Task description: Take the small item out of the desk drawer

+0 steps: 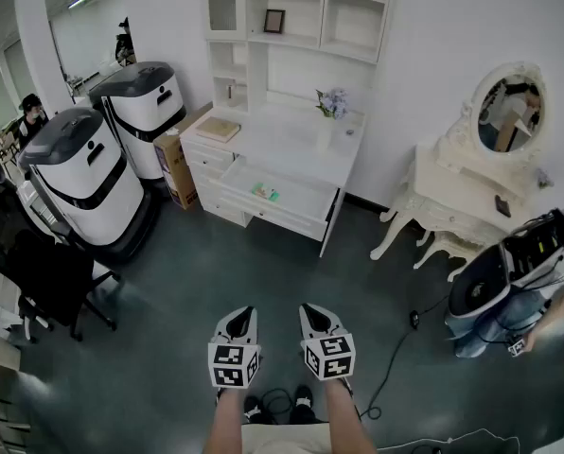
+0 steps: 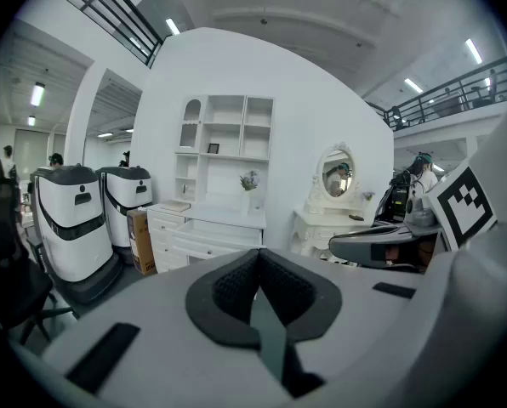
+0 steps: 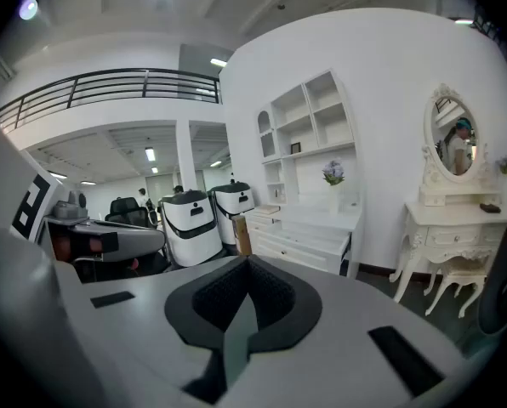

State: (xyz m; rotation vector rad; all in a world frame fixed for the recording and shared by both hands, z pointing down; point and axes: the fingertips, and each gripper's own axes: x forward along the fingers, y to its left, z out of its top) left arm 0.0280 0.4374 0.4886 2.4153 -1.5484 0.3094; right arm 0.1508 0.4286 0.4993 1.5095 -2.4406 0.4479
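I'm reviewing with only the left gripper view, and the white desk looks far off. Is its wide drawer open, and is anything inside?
Observer: Yes, it's open. The head view shows the wide drawer of the white desk holding a small green item.
Operator: What's the right gripper's state?
Observer: The right gripper is shut, with nothing between its jaws.
Operator: Is either gripper near the drawer?
Observer: No. The left gripper hangs beside the right, close to the person, with dark floor before the desk.
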